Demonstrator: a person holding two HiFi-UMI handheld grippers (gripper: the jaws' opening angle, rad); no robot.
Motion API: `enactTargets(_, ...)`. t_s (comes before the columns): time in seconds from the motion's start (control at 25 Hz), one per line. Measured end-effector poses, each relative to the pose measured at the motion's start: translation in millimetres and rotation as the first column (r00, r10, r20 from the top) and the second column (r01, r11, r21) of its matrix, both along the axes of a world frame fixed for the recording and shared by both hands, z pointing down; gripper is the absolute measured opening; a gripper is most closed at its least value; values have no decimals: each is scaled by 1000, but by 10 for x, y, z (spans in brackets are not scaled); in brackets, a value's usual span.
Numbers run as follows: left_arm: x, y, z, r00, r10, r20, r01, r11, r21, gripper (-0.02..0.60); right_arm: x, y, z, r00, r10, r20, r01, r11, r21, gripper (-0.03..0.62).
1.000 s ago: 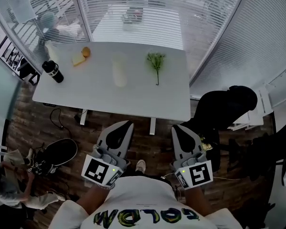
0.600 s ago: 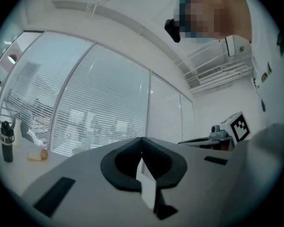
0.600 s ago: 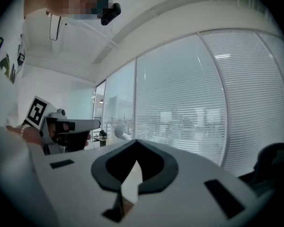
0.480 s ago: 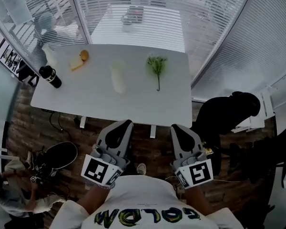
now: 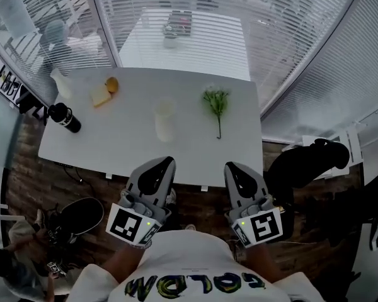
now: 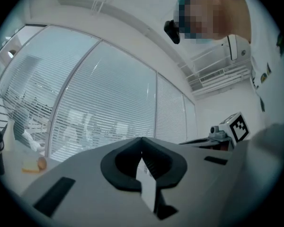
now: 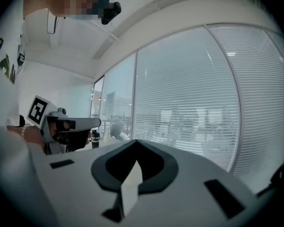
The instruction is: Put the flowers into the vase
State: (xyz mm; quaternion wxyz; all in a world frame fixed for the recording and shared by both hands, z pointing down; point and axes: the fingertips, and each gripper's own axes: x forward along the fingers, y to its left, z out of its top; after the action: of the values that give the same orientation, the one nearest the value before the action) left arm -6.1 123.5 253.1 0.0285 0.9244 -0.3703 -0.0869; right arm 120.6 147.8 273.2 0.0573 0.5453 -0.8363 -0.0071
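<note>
I see a white table (image 5: 189, 156) mid-frame, slatted window blinds (image 5: 290, 30) across the top, and dark wooden floor (image 5: 22, 175) lower left.

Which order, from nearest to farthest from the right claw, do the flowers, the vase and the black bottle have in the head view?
1. flowers, on the right side of the table, just ahead of the right claw.
2. vase, near the table's middle, to the left of the flowers.
3. black bottle, at the table's far left edge.

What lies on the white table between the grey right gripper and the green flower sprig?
Nothing. In the head view, only bare white tabletop separates the grey right gripper from the green flower sprig.
</note>
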Motion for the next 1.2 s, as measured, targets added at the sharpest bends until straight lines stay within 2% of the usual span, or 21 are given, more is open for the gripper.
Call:
enactTargets(0.28,-321,-668,-97,1000,24,-9,-24,1000,-7,14,-336,-687,-162,1000,13,-13,-13,1000,5,9)
enactTargets(0.6,-591,-1373,-7,999,46,-10,-46,999,-22,14,-577,-1373,-102,999,36,-25,-37,999,-5,9)
enactTargets(0.92,-667,-1778,46,997,77,-9,-77,996,-37,12,-633,-1737,-106,997,65,-41,-65,998,-11,9)
enactTargets(1.2,-579,-1888,83,995,96,-10,-96,995,-40,12,-549,-1847,-69,996,76,-44,-76,997,-14,9)
